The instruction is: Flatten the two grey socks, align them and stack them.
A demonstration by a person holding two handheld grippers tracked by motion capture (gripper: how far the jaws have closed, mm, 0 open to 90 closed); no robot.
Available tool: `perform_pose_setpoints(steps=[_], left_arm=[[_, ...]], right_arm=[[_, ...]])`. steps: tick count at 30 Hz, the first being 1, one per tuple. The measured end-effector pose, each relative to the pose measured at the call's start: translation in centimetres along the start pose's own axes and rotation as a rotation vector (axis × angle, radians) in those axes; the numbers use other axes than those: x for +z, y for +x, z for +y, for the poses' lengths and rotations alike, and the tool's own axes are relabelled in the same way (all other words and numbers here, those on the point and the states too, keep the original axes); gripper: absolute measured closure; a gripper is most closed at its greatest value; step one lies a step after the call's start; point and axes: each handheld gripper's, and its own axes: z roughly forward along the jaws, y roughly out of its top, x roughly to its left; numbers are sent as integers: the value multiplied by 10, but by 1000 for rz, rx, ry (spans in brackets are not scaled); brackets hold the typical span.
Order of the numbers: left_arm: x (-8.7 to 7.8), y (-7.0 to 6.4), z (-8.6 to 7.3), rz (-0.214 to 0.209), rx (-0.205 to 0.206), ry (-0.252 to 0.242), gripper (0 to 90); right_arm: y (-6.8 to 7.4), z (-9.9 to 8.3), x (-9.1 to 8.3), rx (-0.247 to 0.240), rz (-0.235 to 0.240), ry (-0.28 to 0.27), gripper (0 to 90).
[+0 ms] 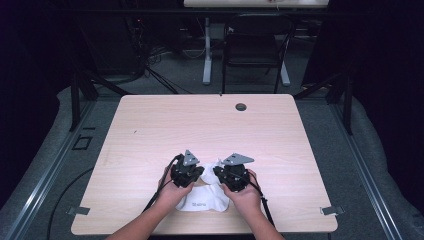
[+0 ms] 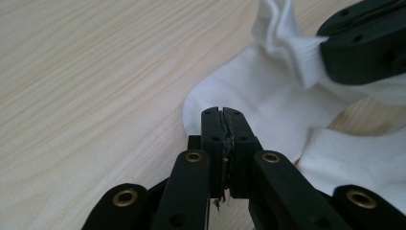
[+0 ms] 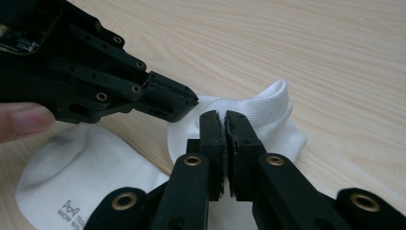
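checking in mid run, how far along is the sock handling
Early to midway, it seems. Done: both grippers have closed on the upper white sock, the left gripper at its edge, the right gripper at the ribbed cuff. In hand: that sock, bunched between them. Left: the second sock lies flat beneath, untouched.

The tabletop (image 1: pixel 150 125) is light wood with a visible grain and rounded corners, and it has a small round hole (image 1: pixel 241 107) near its far edge. Two white socks (image 1: pixel 205 199) lie directly on it, close to the near edge.
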Motion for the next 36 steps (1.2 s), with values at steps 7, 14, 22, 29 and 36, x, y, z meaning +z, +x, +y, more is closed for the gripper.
perform_pose_setpoints(steps=[7,14,22,29,36], left_arm=[[2,5,-9,7,-10,30,869],[1,10,-15,16,-9,37,854],[-1,15,-18,21,-24,30,849],[-2,17,-19,23,-34,28,854],[-2,15,-19,32,-34,29,851]], right_arm=[[-8,-2,-6,13,-1,-11,865],[-20,-5,-12,22,-20,3,865],[-41,-21,-16,85,-46,32,865],[-52,-32,-13,111,-72,61,863],[-54,-36,-16,124,-102,92,831]])
